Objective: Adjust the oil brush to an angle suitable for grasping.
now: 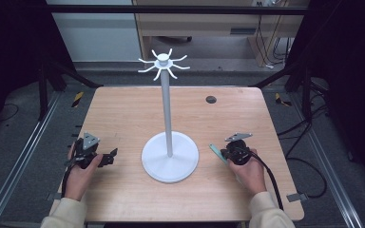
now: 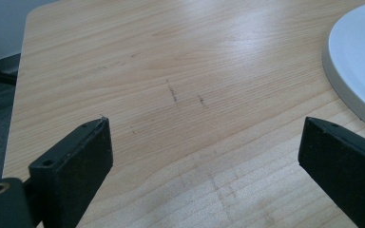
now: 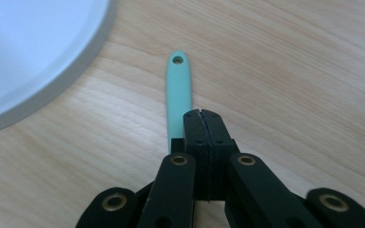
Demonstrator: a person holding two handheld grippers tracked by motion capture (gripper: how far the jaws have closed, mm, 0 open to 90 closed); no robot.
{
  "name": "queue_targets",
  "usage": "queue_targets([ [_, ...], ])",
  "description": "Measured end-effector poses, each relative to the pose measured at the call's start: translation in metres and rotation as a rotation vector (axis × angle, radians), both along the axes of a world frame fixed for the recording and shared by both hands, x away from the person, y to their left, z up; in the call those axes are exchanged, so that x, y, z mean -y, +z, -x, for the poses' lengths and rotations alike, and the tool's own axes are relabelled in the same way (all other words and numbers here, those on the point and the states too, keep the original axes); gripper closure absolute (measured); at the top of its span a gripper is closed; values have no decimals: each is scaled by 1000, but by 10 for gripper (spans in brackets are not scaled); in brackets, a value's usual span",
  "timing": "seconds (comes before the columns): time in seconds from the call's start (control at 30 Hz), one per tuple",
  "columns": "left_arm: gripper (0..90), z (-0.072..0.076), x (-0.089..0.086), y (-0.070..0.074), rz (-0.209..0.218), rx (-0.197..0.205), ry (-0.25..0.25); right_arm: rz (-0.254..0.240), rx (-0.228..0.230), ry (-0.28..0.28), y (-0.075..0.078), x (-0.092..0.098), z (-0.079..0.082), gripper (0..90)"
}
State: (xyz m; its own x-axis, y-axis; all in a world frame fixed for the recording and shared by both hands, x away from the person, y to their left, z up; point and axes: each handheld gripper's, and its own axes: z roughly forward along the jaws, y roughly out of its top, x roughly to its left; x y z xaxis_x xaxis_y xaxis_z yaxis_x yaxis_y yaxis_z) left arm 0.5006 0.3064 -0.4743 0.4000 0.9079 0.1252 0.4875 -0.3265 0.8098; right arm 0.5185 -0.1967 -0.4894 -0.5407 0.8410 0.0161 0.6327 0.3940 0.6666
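A: Where's the teal handle? We see it w/ the right gripper, jaws pressed together beside it; whether they pinch it, can't tell.

B: Long axis runs fwd toward the stand base. Left gripper spread wide, nothing between.

The right hand-held gripper covers the teal handle's near end, hiding what it belongs to.
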Motion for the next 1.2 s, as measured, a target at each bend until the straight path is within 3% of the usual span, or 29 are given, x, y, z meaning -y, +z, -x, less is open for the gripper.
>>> queue_targets([
  [0.13,36,0,0,-1,-5,-5,-1,40,5,-5,4,0,0,900],
  [0.27,36,-1,-1,-1,-11,-10,2,29,-13,-4,19,-1,6,900],
  [0.33,35,-2,-1,-2,-12,-15,5,95,-34,6,29,-4,9,872],
  [0.4,35,-2,-2,-2,-8,-19,6,111,-65,16,38,-7,9,856],
  [0.53,35,-2,-2,-3,-7,-24,2,190,-85,50,53,-15,10,844],
  [0.6,34,-2,-2,-3,-9,-28,-1,226,-128,64,57,-18,9,819],
  [0.77,28,-2,-3,-4,-9,-32,-5,266,-194,98,56,-20,5,746],
  [0.93,28,-2,-2,-5,1,-39,-9,273,-261,113,50,-19,3,690],
  [1.2,29,-2,1,-6,-7,-43,-27,317,-315,125,40,-16,-1,693],
])
